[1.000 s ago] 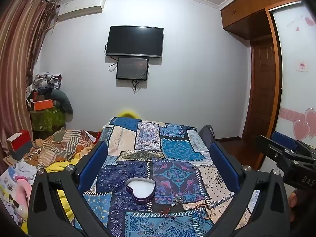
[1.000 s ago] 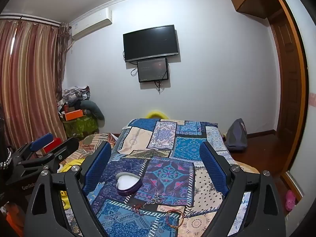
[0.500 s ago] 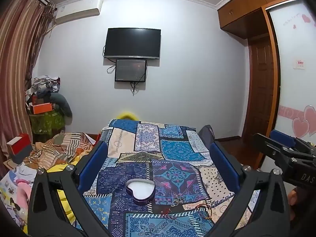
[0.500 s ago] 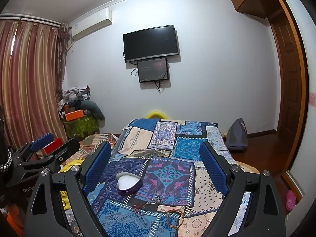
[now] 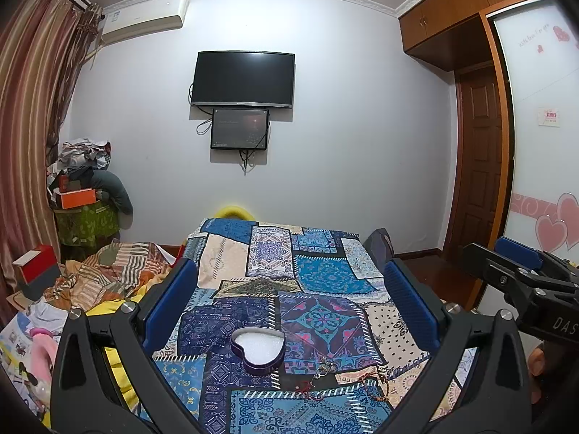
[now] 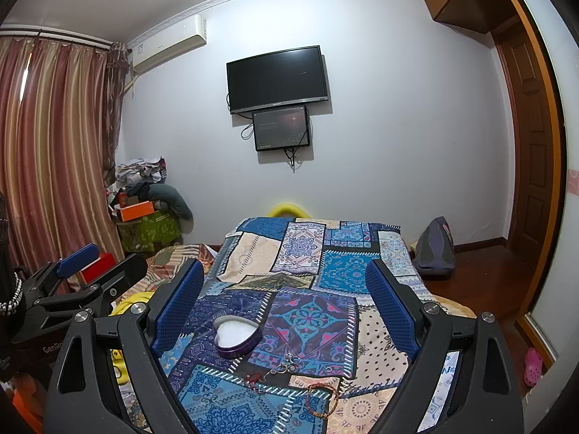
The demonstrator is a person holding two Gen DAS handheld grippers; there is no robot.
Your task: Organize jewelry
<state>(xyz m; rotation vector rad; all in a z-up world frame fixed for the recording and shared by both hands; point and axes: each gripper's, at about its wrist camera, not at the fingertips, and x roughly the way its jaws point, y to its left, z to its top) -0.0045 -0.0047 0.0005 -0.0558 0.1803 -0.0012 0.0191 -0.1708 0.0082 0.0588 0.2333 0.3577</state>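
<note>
A purple heart-shaped box with a white lining lies open on the patchwork bedspread. Just nearer than it lie loose pieces: silver rings, a red cord bracelet and a beaded bracelet. My left gripper hovers above the bed, open with nothing between its blue pads. My right gripper hangs the same way, open and empty. Each gripper shows at the edge of the other's view.
A television and a smaller screen hang on the far wall. Crumpled bedding and boxes pile up left of the bed, by the curtain. A dark bag and a wooden door stand to the right.
</note>
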